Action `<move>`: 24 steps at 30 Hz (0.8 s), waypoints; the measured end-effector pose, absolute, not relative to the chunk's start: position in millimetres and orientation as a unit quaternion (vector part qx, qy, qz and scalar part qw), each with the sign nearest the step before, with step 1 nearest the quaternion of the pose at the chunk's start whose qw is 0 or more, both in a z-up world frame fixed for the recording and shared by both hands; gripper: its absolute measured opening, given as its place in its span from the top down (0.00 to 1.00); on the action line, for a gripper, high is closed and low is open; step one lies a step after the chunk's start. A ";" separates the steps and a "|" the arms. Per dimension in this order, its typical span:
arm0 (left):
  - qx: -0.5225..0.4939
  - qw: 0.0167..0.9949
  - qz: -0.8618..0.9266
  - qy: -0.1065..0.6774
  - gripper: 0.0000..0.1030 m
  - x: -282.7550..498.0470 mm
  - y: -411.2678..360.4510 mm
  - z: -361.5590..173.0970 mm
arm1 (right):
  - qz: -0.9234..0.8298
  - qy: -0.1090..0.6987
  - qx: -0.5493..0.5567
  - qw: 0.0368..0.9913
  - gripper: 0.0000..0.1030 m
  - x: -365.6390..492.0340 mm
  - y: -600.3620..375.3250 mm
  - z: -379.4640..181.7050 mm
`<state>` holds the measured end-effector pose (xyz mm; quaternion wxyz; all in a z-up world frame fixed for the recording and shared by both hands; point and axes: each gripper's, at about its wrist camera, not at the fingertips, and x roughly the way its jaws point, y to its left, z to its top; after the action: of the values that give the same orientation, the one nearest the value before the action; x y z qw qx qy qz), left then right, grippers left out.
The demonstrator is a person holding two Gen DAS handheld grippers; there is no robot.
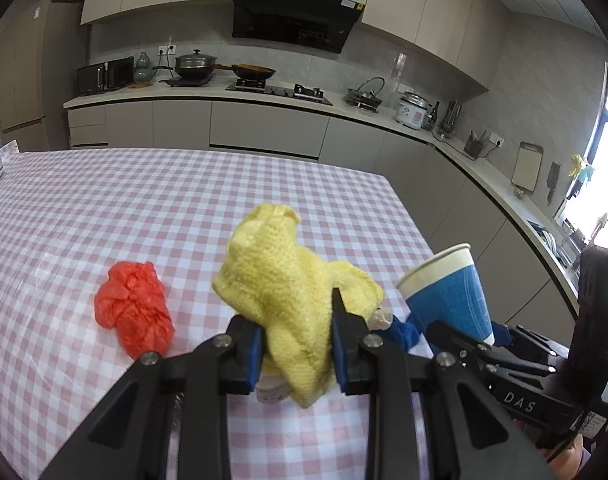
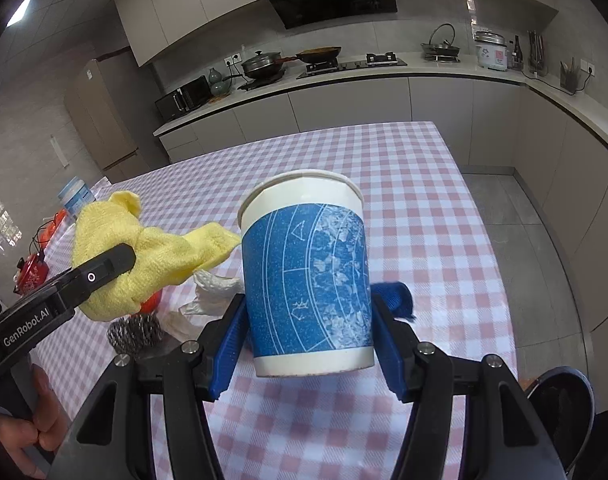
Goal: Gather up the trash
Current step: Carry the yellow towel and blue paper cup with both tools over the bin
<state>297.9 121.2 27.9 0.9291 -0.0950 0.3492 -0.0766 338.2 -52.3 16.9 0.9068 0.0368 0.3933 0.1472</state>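
In the left wrist view my left gripper (image 1: 296,332) is shut on a yellow knitted cloth (image 1: 280,276), held above the pink checked table (image 1: 184,200). A crumpled red plastic bag (image 1: 134,312) lies on the table to its left. My right gripper (image 2: 307,308) is shut on a blue and white paper cup (image 2: 307,280), upright and clear of the table (image 2: 423,200). From the left wrist the cup (image 1: 447,292) shows at the right, tilted. In the right wrist view the yellow cloth (image 2: 144,264) hangs at the left under a black finger (image 2: 104,268).
On the table below lie white crumpled tissue (image 2: 212,296), a steel scourer (image 2: 134,334) and a blue cloth (image 2: 395,298). A dark round container (image 2: 559,408) sits at the bottom right. A tub (image 2: 76,196) stands at the table's far left. Kitchen counters run behind.
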 end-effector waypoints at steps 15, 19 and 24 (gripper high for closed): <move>-0.092 0.928 -0.086 0.351 0.72 247.7 57.2 23.1 | 0.141 0.400 0.030 0.905 0.40 279.2 -112.4 20.1; -0.095 0.926 -0.097 0.351 0.72 236.6 37.4 21.7 | 0.135 0.399 0.031 0.906 0.40 266.2 -128.4 21.7; -0.092 0.925 -0.111 0.352 0.72 226.2 12.8 19.7 | 0.119 0.399 0.035 0.909 0.40 253.1 -153.0 22.7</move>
<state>226.2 12.8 19.7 0.9248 -0.0920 0.3519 -0.1114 253.1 -153.0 22.7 0.9087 0.0346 0.3986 0.1192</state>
